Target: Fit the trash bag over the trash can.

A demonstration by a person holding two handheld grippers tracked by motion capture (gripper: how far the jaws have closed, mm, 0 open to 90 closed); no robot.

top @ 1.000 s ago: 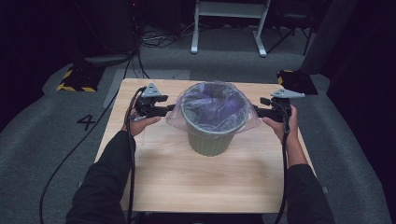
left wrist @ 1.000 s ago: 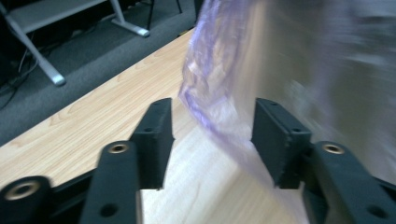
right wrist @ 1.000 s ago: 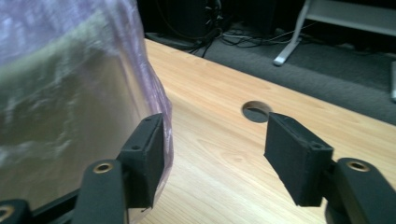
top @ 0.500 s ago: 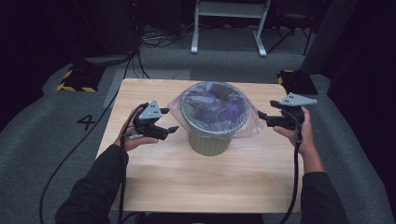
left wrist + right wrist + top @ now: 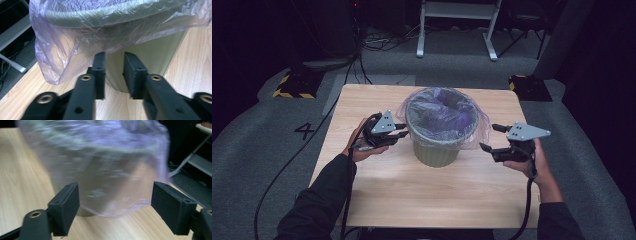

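Note:
A grey-green waste bin (image 5: 435,150) stands in the middle of the wooden table (image 5: 377,200), with a lilac plastic bag (image 5: 442,107) lining it and folded over the rim. My left gripper (image 5: 399,134) is at the bin's left side. Its jaws have just been closing to a narrow gap with nothing between them. In the left gripper view, my left gripper (image 5: 114,56) sits just under the bag's hanging edge (image 5: 57,62), in front of the bin wall (image 5: 150,52). My right gripper (image 5: 488,137) is right of the bin. Its jaws have just been opening wide, and the blurred bag (image 5: 100,170) lies beyond my right gripper (image 5: 116,187).
Around the table lies grey floor marked with a "4" (image 5: 305,131). A white metal frame (image 5: 457,30) stands behind, and black-and-yellow blocks (image 5: 292,85) sit at the table's far corners. Cables trail from both grippers over the near edge.
Both hands have come away from the bag's rim toward the near side. The left jaws have narrowed. The right gripper has swung outward and its jaws stand wider.

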